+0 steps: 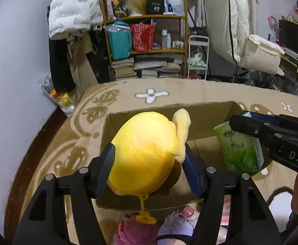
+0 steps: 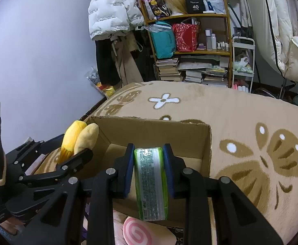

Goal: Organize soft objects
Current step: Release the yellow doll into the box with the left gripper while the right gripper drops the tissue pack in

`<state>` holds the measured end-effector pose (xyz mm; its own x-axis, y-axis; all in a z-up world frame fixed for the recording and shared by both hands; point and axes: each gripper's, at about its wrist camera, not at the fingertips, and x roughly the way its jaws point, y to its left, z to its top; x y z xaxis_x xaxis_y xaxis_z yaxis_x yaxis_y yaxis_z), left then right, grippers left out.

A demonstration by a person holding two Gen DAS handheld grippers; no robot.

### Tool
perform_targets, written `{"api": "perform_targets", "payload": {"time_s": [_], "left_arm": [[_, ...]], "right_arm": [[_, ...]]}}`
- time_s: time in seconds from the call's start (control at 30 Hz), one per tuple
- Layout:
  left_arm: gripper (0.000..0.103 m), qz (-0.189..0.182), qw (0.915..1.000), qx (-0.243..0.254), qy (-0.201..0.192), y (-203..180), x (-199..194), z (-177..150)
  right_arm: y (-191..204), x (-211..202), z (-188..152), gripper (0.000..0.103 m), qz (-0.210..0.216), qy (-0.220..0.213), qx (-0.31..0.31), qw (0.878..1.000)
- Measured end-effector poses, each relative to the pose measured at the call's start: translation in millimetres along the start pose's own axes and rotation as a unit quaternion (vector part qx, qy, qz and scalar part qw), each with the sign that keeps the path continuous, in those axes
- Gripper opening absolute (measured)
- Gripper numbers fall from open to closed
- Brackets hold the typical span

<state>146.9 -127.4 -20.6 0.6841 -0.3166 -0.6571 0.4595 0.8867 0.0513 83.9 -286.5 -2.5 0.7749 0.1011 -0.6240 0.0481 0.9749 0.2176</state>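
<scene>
Pink plush [image 1: 134, 232] cut off by bottom edge.

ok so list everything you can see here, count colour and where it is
yellow plush: one, yellow with a paler limb, held over the box's left side
tissue pack: one, green, held over the box's right side
cardboard box: one, brown, open, on the rug
rug: one, beige with brown and white flowers, under the box
pink plush toys: a few, pink and lilac, near edge below the box
swirl cushion: one, pink and white, near the box
shelf: one, wooden, back wall, with bags, bottles, books
white jacket: one, hanging left of the shelf
left gripper: black, blue fingers, shut on the yellow plush
right gripper: black, blue fingers, shut on the tissue pack
</scene>
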Motion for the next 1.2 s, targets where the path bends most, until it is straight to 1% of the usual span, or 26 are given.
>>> {"api": "perform_targets", "payload": {"time_s": [0.1, 0.17, 0.27, 0.33, 0.4, 0.43, 0.47, 0.5, 0.57, 0.63, 0.67, 0.7, 0.73, 0.8, 0.87, 1.03, 1.1, 1.2], "left_arm": [[0.065, 0.000, 0.9999, -0.006, 0.015, 3.0, 7.8, -3.2], [0.066, 0.003, 0.9998, -0.007, 0.019, 3.8, 10.1, -5.6], [0.072, 0.012, 0.9997, -0.006, 0.018, 3.1, 10.3, -6.7], [0.080, 0.015, 0.9996, -0.009, 0.025, 3.3, 8.6, -6.5], [0.084, 0.018, 0.9993, -0.014, 0.029, 3.9, 5.3, -5.4], [0.086, 0.024, 0.9992, -0.014, 0.028, 4.2, 2.7, -4.3], [0.087, 0.030, 0.9991, -0.012, 0.027, 4.1, 0.1, -3.8], [0.089, 0.035, 0.9990, -0.011, 0.026, 4.2, -2.3, -3.4], [0.092, 0.044, 0.9986, -0.013, 0.025, 5.9, -8.2, -3.0], [0.095, 0.050, 0.9983, -0.018, 0.023, 8.8, -15.4, -3.2], [0.096, 0.052, 0.9982, -0.020, 0.023, 10.1, -18.9, -3.6], [0.096, 0.056, 0.9979, -0.023, 0.023, 11.7, -23.8, -4.0], [0.096, 0.058, 0.9978, -0.025, 0.023, 13.9, -27.7, -4.0], [0.099, 0.062, 0.9975, -0.027, 0.020, 16.2, -36.8, -5.5], [0.101, 0.067, 0.9972, -0.027, 0.017, 18.1, -47.6, -7.6], [0.101, 0.088, 0.9957, -0.020, 0.023, 20.5, -71.8, -15.0], [0.101, 0.093, 0.9951, -0.021, 0.023, 21.1, -81.7, -19.3], [0.101, 0.099, 0.9944, -0.025, 0.024, 25.1, -92.3, -25.0]], "right_arm": [[-0.9, 4.0, -0.6, 0.030, -0.001, 0.006, 0.002, 1.000], [-1.5, 5.3, -1.1, 0.030, -0.001, 0.008, 0.003, 1.000], [-2.3, 6.6, -1.9, 0.030, -0.002, 0.010, 0.005, 1.000], [-2.4, 7.1, -1.9, 0.030, -0.001, 0.012, 0.006, 1.000], [-2.0, 7.6, -1.7, 0.032, 0.003, 0.016, 0.008, 1.000], [-1.9, 6.7, -1.2, 0.034, 0.005, 0.015, 0.010, 1.000], [-1.3, 5.8, -1.1, 0.041, 0.006, 0.013, 0.009, 1.000], [-0.6, 4.7, -1.2, 0.045, 0.007, 0.012, 0.008, 1.000], [0.6, 0.4, -0.4, 0.046, 0.007, 0.008, 0.008, 1.000], [1.6, -4.7, -0.5, 0.053, 0.009, 0.004, 0.011, 1.000], [2.4, -8.5, -0.1, 0.062, 0.010, 0.002, 0.013, 1.000], [3.2, -11.9, 0.4, 0.068, 0.011, 0.000, 0.014, 1.000], [4.0, -16.0, 0.5, 0.070, 0.012, -0.003, 0.015, 1.000], [5.9, -26.1, 0.2, 0.085, 0.016, -0.008, 0.018, 1.000], [8.7, -37.0, -0.5, 0.092, 0.018, -0.009, 0.021, 1.000], [14.5, -58.6, -5.3, 0.095, 0.022, -0.011, 0.019, 1.000], [15.9, -66.8, -8.9, 0.103, 0.021, -0.008, 0.017, 1.000], [16.1, -81.5, -16.0, 0.103, 0.019, -0.012, 0.021, 1.000]]}}
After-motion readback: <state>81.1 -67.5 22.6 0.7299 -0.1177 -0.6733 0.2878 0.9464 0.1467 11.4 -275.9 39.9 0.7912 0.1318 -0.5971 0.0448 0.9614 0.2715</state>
